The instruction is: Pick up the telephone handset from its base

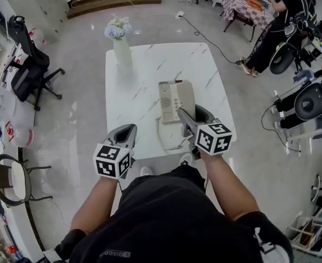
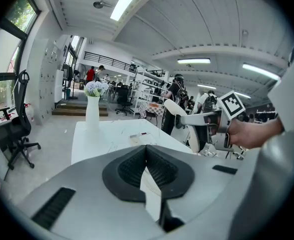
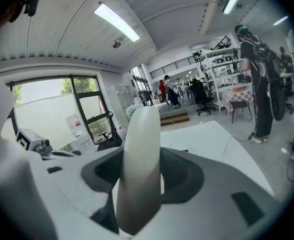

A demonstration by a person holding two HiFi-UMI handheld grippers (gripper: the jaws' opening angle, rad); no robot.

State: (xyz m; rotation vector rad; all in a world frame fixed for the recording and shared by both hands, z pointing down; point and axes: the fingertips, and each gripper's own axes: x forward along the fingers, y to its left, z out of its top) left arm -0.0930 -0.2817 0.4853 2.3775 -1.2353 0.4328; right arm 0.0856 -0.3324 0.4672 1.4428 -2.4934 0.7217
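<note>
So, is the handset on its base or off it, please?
Off. The right gripper is shut on the handset, and the left gripper view shows it held up clear of the table.

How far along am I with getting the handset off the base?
Done: the right gripper is shut on the handset, and the left gripper view shows it lifted above the table, off its base. In hand: holding it aloft, its cord on the table. Left: nothing obvious. The left gripper is shut and empty.
</note>
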